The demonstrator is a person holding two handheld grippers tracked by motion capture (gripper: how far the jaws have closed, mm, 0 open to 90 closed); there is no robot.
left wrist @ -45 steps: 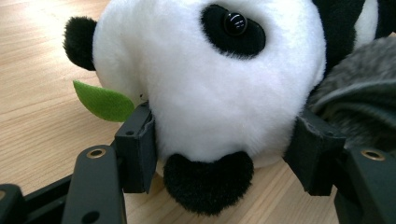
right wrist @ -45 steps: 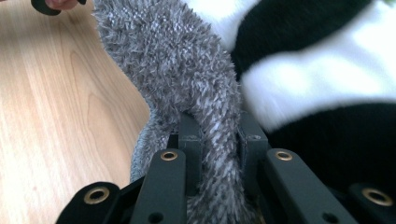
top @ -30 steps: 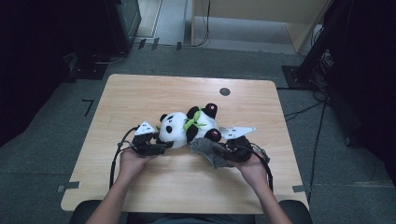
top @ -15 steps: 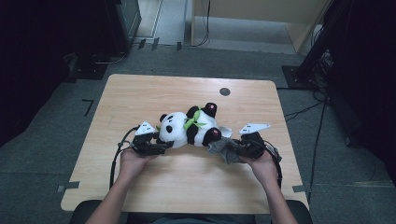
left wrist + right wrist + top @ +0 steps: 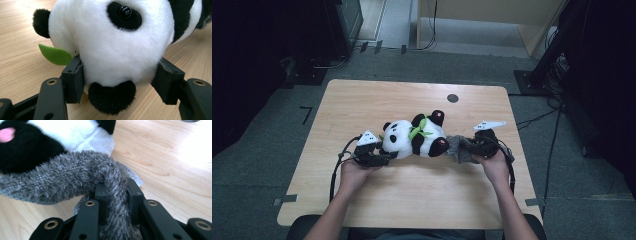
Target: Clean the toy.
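Item: black-and-white plush panda toy (image 5: 414,140) with a green felt leaf collar (image 5: 418,131), lying on its side on the pale wooden surface (image 5: 412,195), lengthwise between the two grippers.

Left gripper (image 5: 379,159): jaws partly open and pressed into the panda's head, one pad on each side of the white face, with the black nose patch (image 5: 112,96) low between them. A green felt leaf (image 5: 55,55) lies just outside one jaw, beside a black ear (image 5: 41,23). The gripper rests low on the surface, held in the person's left hand (image 5: 354,172).

Right gripper (image 5: 468,146): jaws nearly shut and clamped on a grey, fuzzy fabric piece (image 5: 82,180). The fabric runs up between the pads, then bends sideways toward the panda's rear end, where it lies against a black leg with a pink sole (image 5: 6,134). The gripper is held in the person's right hand (image 5: 494,165).

Also on the surface: a small dark round mark (image 5: 452,98), well beyond both grippers, near the far edge.
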